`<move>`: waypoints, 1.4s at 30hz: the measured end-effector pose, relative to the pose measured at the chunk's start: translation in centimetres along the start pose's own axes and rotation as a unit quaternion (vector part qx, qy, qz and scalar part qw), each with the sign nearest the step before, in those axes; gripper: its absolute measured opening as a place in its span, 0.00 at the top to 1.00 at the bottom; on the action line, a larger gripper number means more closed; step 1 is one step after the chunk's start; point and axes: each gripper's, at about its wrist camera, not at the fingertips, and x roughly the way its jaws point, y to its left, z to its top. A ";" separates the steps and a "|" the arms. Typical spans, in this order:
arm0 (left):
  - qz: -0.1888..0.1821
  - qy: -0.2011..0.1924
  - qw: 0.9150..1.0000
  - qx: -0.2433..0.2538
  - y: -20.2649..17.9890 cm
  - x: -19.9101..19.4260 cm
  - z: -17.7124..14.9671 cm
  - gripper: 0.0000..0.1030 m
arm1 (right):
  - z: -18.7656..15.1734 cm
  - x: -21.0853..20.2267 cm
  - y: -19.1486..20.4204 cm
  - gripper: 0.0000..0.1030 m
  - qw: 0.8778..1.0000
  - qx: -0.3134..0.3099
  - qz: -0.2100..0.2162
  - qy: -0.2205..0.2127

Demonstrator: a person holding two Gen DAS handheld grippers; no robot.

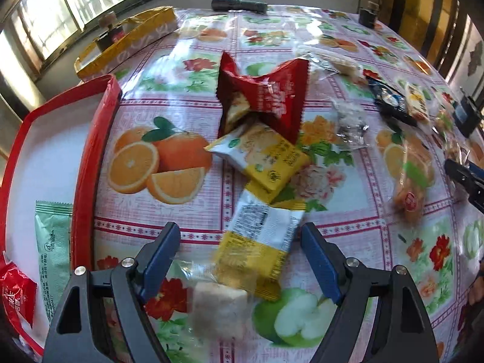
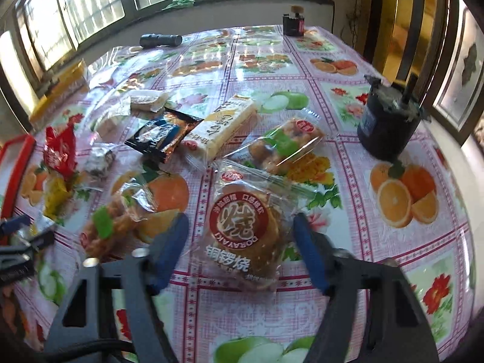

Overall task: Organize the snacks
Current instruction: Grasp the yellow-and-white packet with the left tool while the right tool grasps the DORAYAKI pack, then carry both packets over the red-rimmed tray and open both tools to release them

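Observation:
My left gripper (image 1: 240,231) is open, its blue fingers either side of a yellow-and-white snack packet (image 1: 257,242) lying on the fruit-print tablecloth. Another yellow packet (image 1: 263,154) and a red packet (image 1: 266,96) lie just beyond it, and a clear-wrapped pale cake (image 1: 217,305) lies below it. A red tray (image 1: 90,157) at the left holds a green packet (image 1: 53,251) and a red packet (image 1: 18,296). My right gripper (image 2: 240,222) is open around a clear-wrapped dorayaki cake (image 2: 242,230) on the table.
A yellow tray (image 1: 127,39) stands at the far left. A black torch (image 1: 239,3) lies at the table's far edge. A dark cylindrical pot (image 2: 387,124) stands at the right. Several more snacks lie mid-table: a black packet (image 2: 163,136), a yellow-white bar (image 2: 227,127), fried pastry packs (image 2: 284,142).

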 end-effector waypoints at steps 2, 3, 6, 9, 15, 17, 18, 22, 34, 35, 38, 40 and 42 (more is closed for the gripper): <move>-0.005 -0.003 1.000 0.002 0.0 -0.2 -0.1 0.31 | 0.0 -0.1 -0.4 0.56 1.000 -0.001 0.005 -0.001; -0.010 -0.006 1.000 0.005 0.0 -0.4 -0.2 0.45 | 0.0 -0.3 -0.6 0.62 1.000 0.001 0.005 -0.005; -0.025 -0.003 1.000 0.011 -0.7 -0.7 -0.4 0.62 | -0.3 -1.1 -1.1 0.62 1.000 0.011 0.021 -0.013; -0.031 0.003 1.000 0.006 -1.3 -1.1 -0.6 0.63 | -0.6 -2.4 -1.6 0.62 0.999 0.019 0.032 -0.026; -0.043 -0.013 0.999 -0.009 -2.5 -3.9 -0.9 0.63 | -0.9 -5.4 -2.4 0.62 0.997 0.031 0.053 -0.050; -0.046 -0.028 0.998 -0.011 -3.3 -5.3 -0.8 0.63 | -1.1 -6.5 -2.5 0.62 0.996 0.033 0.062 -0.060; -0.045 -0.034 0.998 -0.010 -3.7 -5.9 -0.9 0.63 | -1.1 -7.0 -2.4 0.62 0.995 0.032 0.064 -0.065; -0.033 -0.063 0.997 -0.006 -5.4 -8.3 -1.2 0.63 | -1.3 -9.0 -1.9 0.62 0.993 0.029 0.077 -0.081; -0.014 -0.093 0.996 -0.009 -6.4 -10.9 -1.7 0.63 | -1.3 -12.5 0.3 0.62 0.982 0.021 0.150 -0.111; -0.015 -0.095 0.995 -0.010 -6.4 -11.1 -1.8 0.63 | -1.3 -12.5 0.3 0.62 0.982 0.021 0.150 -0.111; -0.015 -0.100 0.995 -0.013 -6.2 -11.7 -1.8 0.63 | -1.1 -12.9 1.4 0.62 0.978 0.017 0.178 -0.106; -0.011 -0.103 0.994 -0.017 -5.8 -12.0 -1.7 0.63 | -0.8 -13.5 2.4 0.62 0.974 0.010 0.198 -0.105; -0.005 -0.104 0.994 -0.024 -5.3 -12.1 -1.4 0.63 | 0.0 -14.8 3.9 0.62 0.969 -0.006 0.217 -0.117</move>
